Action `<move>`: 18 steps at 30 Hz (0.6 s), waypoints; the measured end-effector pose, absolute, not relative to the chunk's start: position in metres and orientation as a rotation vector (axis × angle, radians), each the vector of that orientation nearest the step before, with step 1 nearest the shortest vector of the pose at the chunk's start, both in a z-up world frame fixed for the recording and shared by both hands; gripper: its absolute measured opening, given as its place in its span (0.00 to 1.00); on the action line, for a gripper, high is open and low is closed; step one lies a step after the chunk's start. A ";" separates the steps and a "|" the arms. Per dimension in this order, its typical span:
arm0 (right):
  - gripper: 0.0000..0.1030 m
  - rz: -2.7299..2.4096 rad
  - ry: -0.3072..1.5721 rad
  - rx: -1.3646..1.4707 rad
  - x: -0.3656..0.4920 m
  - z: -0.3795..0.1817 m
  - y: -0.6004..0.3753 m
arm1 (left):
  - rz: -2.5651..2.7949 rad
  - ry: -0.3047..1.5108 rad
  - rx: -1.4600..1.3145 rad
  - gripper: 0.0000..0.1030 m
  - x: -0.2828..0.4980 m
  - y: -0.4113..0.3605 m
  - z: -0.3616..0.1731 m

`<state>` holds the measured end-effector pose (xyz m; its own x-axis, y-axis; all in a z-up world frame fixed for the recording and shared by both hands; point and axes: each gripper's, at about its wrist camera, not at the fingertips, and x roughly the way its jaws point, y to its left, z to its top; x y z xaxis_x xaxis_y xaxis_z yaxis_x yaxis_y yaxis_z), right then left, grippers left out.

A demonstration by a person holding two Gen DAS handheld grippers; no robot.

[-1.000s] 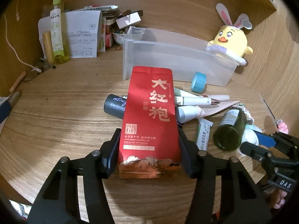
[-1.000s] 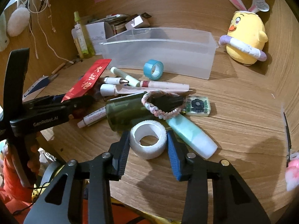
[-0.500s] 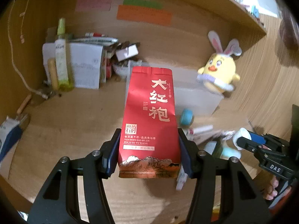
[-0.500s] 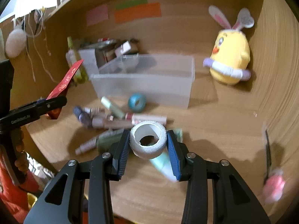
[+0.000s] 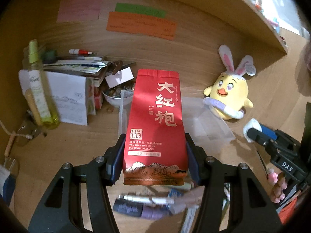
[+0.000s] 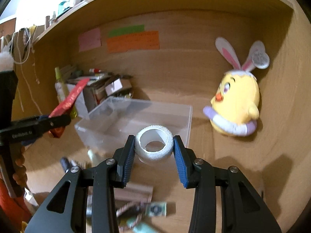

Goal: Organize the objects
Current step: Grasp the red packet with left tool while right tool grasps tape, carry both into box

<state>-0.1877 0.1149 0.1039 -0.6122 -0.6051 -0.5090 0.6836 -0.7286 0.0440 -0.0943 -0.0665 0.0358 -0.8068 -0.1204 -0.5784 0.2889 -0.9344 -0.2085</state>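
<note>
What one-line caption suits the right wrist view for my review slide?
Right claw grips a white tape roll above the clear plastic bin, yellow bunny-eared chick plush beside it.

Both your grippers are clamped on a load and raised off the desk.

Your left gripper (image 5: 155, 161) pinches the red tea pouch (image 5: 155, 120) by its lower sides, pouch upright between the fingers. Your right gripper (image 6: 154, 145) squeezes the white tape roll (image 6: 154, 144) from both sides, pointing slightly downward. In the right wrist view your left gripper stands off to its left, a hand (image 6: 18, 167) around the handle.
</note>
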 end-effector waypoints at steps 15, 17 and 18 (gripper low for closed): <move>0.34 -2.167 0.364 0.930 -0.269 0.069 0.033 | -2.707 0.363 1.230 0.54 -0.197 -0.080 -0.001; 0.34 -2.146 0.372 0.978 -0.278 0.060 0.026 | -2.695 0.359 1.281 0.54 -0.208 -0.082 -0.007; 0.34 -2.143 0.383 0.995 -0.282 0.057 0.023 | -2.697 0.359 1.305 0.54 -0.212 -0.083 -0.010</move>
<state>-0.2817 0.0234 0.0566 -0.4334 -0.4936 -0.7540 0.7241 -0.6888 0.0347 -0.2119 -0.0827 -0.0101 -0.6196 -0.0076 -0.7849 0.2129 -0.9641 -0.1587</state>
